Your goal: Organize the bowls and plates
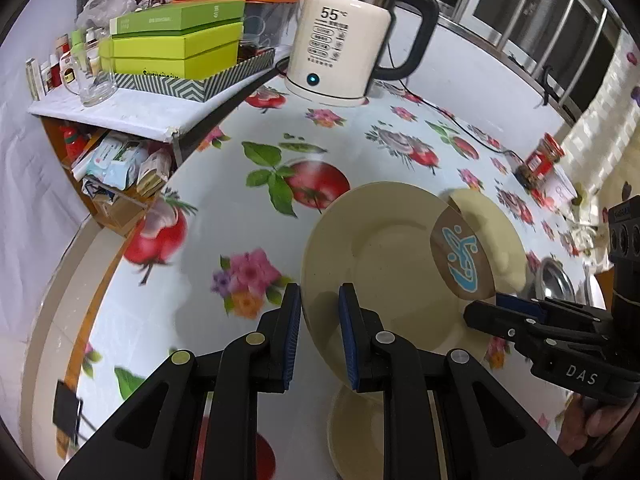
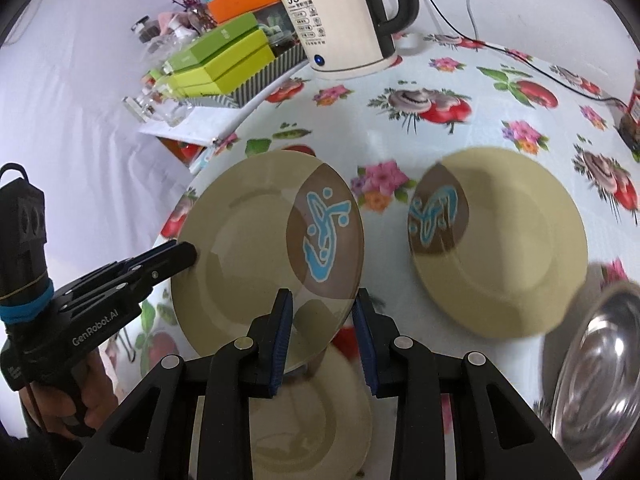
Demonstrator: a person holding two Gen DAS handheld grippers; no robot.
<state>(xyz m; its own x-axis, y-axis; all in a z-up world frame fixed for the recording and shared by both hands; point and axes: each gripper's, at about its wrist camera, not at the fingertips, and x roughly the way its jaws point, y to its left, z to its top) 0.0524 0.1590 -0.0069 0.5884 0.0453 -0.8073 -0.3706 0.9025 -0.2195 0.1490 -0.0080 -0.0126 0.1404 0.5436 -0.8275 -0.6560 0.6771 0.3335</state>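
Note:
A beige plate point(image 2: 248, 248) with a brown patch and blue motif is held up off the table, tilted; it also shows in the left wrist view point(image 1: 384, 256). My left gripper point(image 1: 320, 336) grips its left rim; it appears in the right wrist view point(image 2: 188, 256). My right gripper point(image 2: 324, 332) straddles its near rim with a gap at the pads; it appears in the left wrist view point(image 1: 480, 312). A second matching plate point(image 2: 508, 240) lies on the table to the right. A third beige plate point(image 2: 316, 420) lies below the held one.
A steel bowl point(image 2: 600, 368) sits at the right edge. A white kettle point(image 1: 340, 48) stands at the back with its cord point(image 1: 472, 132) running right. Green boxes point(image 1: 176, 44) and a glass mug point(image 1: 92, 84) fill a side shelf. A red jar point(image 1: 540, 160) is far right.

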